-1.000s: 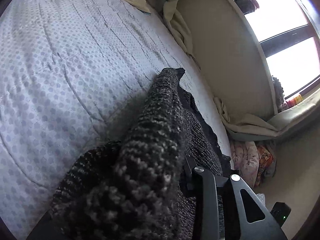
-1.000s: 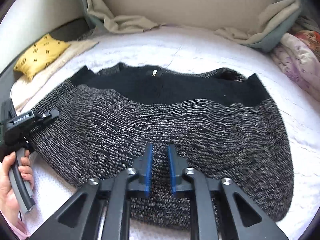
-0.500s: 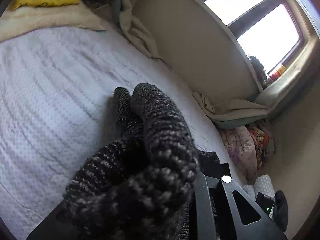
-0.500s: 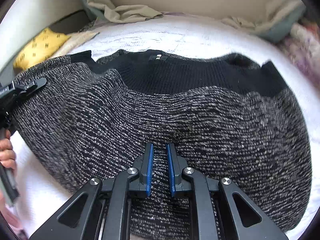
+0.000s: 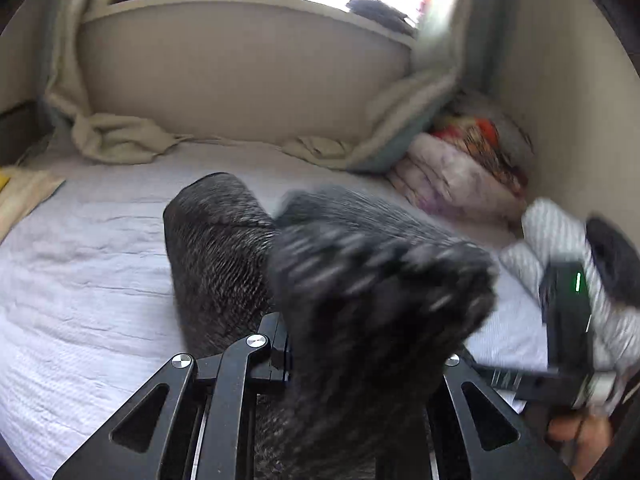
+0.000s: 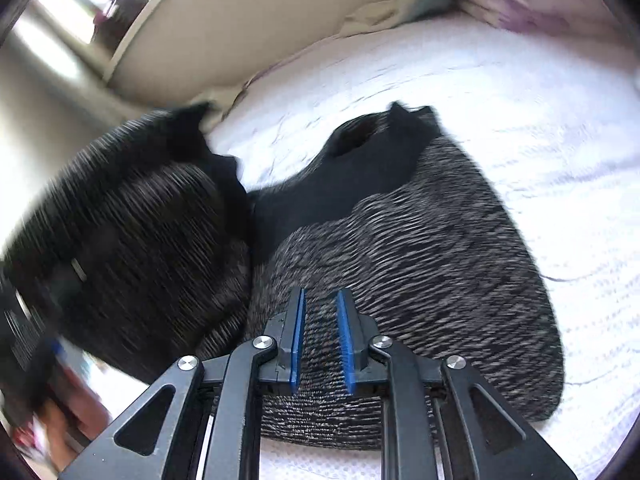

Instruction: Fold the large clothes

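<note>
A black and grey knit sweater (image 6: 420,240) lies on the white quilted bed (image 6: 540,80). My left gripper (image 5: 360,340) holds a bunched edge of the sweater (image 5: 380,280) up in the air, jaws closing on it; the fabric hides its right finger. In the right wrist view that lifted side (image 6: 132,232) hangs blurred at the left, folded towards the flat half. My right gripper (image 6: 321,340) hovers low over the sweater's near hem, its jaws opening. Its blue pads (image 6: 298,340) stand apart, and the knit shows in the gap beneath them.
A beige padded panel (image 5: 240,72) under a bright window backs the bed. Crumpled beige cloth (image 5: 120,140) lies along it, and a floral bundle (image 5: 460,176) fills the far right corner. A hand (image 5: 576,432) holds the other gripper's body (image 5: 564,320) at the right.
My left gripper rose and swung to the right, carrying the sweater's left side up over the flat part. The right gripper shifted and rolled, and its pads drew slightly apart.
</note>
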Demonstrator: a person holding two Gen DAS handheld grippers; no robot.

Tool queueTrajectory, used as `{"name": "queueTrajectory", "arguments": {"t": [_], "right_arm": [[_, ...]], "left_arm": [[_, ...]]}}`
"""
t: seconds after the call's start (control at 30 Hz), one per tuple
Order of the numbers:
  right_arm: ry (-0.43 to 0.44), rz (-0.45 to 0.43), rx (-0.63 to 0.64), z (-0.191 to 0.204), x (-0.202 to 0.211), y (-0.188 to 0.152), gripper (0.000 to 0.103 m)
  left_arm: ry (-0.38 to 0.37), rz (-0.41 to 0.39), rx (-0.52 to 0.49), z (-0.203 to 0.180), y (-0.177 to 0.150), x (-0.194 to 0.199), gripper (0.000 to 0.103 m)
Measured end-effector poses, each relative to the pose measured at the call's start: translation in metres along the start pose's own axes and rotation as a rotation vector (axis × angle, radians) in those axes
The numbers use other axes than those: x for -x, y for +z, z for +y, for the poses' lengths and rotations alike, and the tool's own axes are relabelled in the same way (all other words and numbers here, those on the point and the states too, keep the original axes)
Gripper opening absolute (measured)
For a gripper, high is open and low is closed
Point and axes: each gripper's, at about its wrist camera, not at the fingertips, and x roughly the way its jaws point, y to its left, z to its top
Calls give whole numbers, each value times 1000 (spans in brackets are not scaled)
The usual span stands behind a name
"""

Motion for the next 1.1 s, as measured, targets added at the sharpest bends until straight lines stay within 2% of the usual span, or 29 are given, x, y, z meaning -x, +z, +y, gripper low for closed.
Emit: {"name": "queueTrajectory", "arguments": {"t": [0.03,0.1,0.13,0.17,0.2,0.27,0.3,0.43,0.53,0.7,0.8,0.87,0.93,1.1], "right_arm": [[46,0,-61,-10,3,2,18],[144,17,-166,-26,5,2,33],[215,26,-233,-35,5,2,47],[286,36,-301,-43,3,1,56],[341,47,-353,-49,2,1,59],[435,86,-417,-56,-8,5,77],[463,115,-428,-55,-14,8,79],[522,170,-410,-43,-39,22,79],[472,201,-318,-24,-65,40,77],[394,279,-222,-3,-105,56,64],[356,292,-159,6,-124,67,57],[328,293,-87,19,-134,75,36],[319,293,-59,21,-135,79,29],[277,251,29,27,-112,98,25]], "left_arm": [[1,16,-39,-15,-8,-8,19],[5,41,-101,-32,-20,-18,20],[13,47,-137,-39,-28,-21,20],[21,45,-160,-43,-34,-21,20],[31,38,-181,-46,-39,-21,20],[33,29,-182,-45,-45,-19,20],[29,26,-181,-44,-47,-19,20],[42,20,-236,-46,-58,-15,20],[49,16,-279,-51,-64,-15,21],[45,23,-321,-55,-75,-13,21],[54,29,-361,-59,-79,-15,21],[62,37,-383,-62,-79,-17,21],[60,39,-393,-66,-76,-17,21],[24,35,-399,-85,-61,-16,21]]}}
